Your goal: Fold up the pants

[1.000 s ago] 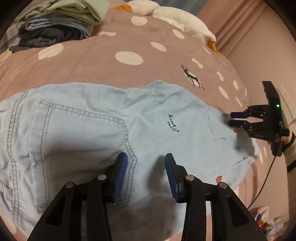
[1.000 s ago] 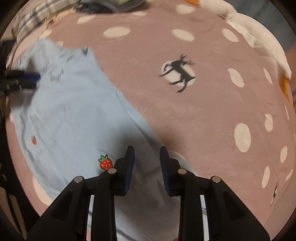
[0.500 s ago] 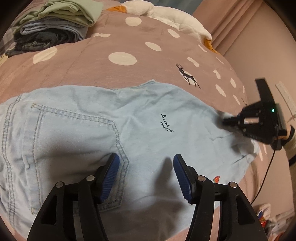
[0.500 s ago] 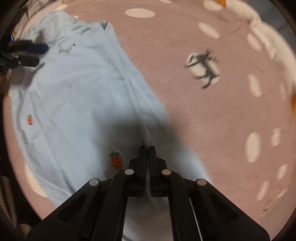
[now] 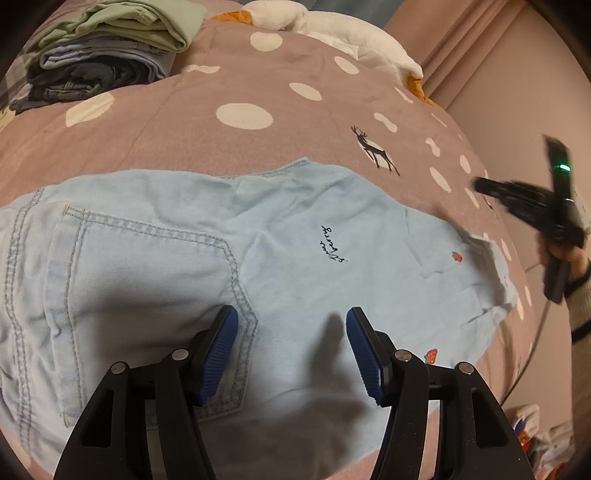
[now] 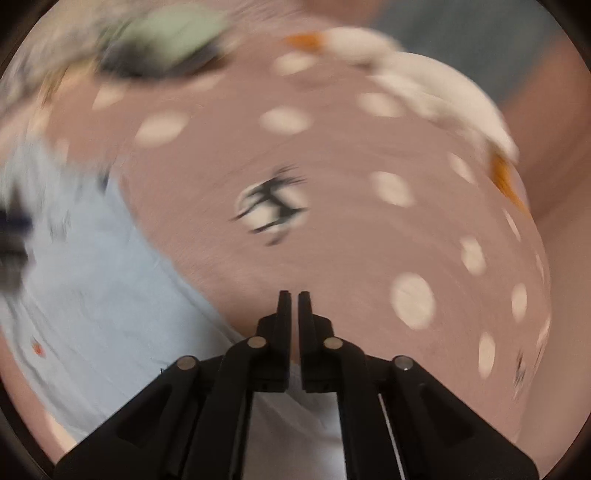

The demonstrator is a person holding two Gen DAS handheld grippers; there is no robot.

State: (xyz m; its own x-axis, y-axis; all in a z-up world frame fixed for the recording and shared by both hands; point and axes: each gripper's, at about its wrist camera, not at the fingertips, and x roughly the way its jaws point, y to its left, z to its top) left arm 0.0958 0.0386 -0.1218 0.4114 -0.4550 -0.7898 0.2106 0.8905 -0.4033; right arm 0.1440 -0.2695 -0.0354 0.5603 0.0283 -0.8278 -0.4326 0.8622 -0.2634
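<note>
Two claws are mine, and between them lie the pants (image 5: 258, 258), pale blue denim spread flat on the bed (image 5: 184, 122), which is mauve with white dots and a small deer (image 5: 375, 149) printed on it. Largest first: the bed carries everything, with a stack of folded clothes (image 5: 103, 48) well apart at the far left corner and a white pillow (image 5: 332, 29) along the far edge. The pants run long-ways across my left-wrist view, waist and back pocket (image 5: 147, 295) toward my left, leg ends toward my right near the strawberry (image 5: 458, 256) patch; so the long axis goes left to right and the hem points at my right claw. My left claw (image 5: 291, 349) hovers released, its blue pads (image 5: 221, 350) wide apart above the seat of the pants, gripping nothing. My right claw (image 6: 293, 295) is clenched, the jaws almost touching; its view is smeared, and I can't see any cloth between the tips, so I judge it empty, out past the hem over bare bedding. To do this step well, I reckon I should pinch the hem layers together squarely at the leg end, pin the seat down with the left, and carry the hem straight along the long axis toward the waist, keeping edges aligned so no slant creeps in.
</note>
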